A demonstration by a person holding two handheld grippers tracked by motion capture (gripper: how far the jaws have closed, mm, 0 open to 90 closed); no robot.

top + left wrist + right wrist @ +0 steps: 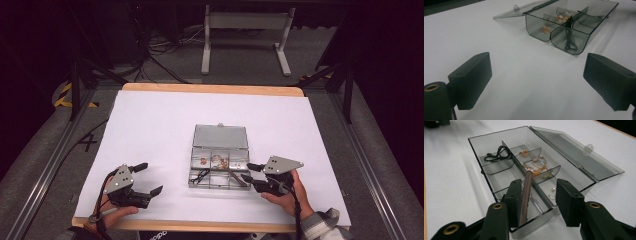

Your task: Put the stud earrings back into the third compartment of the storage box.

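Between the parted jaws of the right gripper (537, 200) a brown stick (526, 195) leans on one pad (released) inside the clear box (486, 141).

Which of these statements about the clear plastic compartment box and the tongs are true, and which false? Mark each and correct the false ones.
1. The clear plastic compartment box has its lid open. True.
2. A black cord lies in one compartment. True.
3. The left tongs grip the box. False: they are open above bare white table, apart from the box.
4. The brown stick lies outside the box. False: it rests in the box, between the open jaws of the right tongs.
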